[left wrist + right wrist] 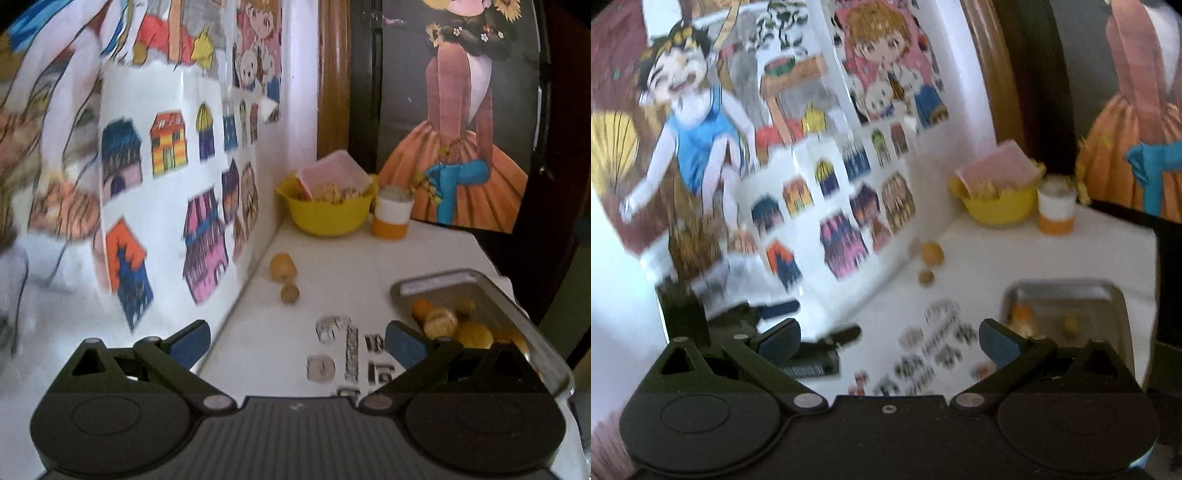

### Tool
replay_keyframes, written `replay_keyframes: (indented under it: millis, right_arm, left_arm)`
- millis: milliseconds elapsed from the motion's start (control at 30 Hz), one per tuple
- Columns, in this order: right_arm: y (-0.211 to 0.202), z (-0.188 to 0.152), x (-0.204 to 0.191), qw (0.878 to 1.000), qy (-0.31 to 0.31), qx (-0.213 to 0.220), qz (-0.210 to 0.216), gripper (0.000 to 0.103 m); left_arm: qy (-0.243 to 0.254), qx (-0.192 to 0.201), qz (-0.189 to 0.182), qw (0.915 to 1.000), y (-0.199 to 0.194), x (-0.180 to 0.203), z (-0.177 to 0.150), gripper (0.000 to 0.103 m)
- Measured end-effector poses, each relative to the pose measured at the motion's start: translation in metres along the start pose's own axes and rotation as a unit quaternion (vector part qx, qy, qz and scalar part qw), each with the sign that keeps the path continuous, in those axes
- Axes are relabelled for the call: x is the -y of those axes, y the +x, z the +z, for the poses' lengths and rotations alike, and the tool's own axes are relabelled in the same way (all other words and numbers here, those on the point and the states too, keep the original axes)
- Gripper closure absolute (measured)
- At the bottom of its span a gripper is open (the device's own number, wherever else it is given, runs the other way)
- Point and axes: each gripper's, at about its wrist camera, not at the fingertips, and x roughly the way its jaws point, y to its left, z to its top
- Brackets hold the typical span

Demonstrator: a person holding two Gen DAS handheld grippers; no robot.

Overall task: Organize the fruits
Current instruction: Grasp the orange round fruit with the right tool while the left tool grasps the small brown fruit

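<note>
Left gripper (297, 341) fingers apart, empty; right gripper (889, 341) likewise, above white table (332, 258); metal tray (517, 295) at 3 o'clock holding several fruits (439, 319); two loose fruits (282, 266) at 12 near wall; yellow bowl (327, 218) beyond

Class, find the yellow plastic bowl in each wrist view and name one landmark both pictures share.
Left wrist view: the yellow plastic bowl sits at centre, at the table's far end against the wall.
Right wrist view: the same bowl lies right of centre, upper half.
Shared landmark: the orange-and-white cup stands just right of it.
</note>
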Motion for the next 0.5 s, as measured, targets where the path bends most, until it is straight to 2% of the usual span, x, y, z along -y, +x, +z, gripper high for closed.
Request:
replay_keyframes:
  millis: [133, 233, 367, 500]
  right_arm:
    - [0.028, 0.031, 0.002, 1.000, -0.016, 0.002, -0.011, 0.001]
    - [0.062, 0.048, 0.015, 1.000, -0.009, -0.016, -0.024, 0.001]
    - [0.115, 0.060, 0.034, 0.998, -0.004, -0.044, -0.039, 0.001]
    - [0.172, 0.068, 0.056, 0.998, -0.010, -0.058, -0.026, 0.001]
  left_arm:
    - [0.007, 0.007, 0.004, 0.9999, 0.016, 0.002, 0.010, 0.000]
    - [0.003, 0.007, 0.001, 1.0000, 0.035, 0.002, 0.012, 0.000]
    - [-0.012, 0.007, -0.011, 0.9998, 0.068, -0.002, 0.005, 0.000]
    - [-0.020, 0.001, -0.005, 0.9998, 0.104, -0.005, -0.002, 0.000]
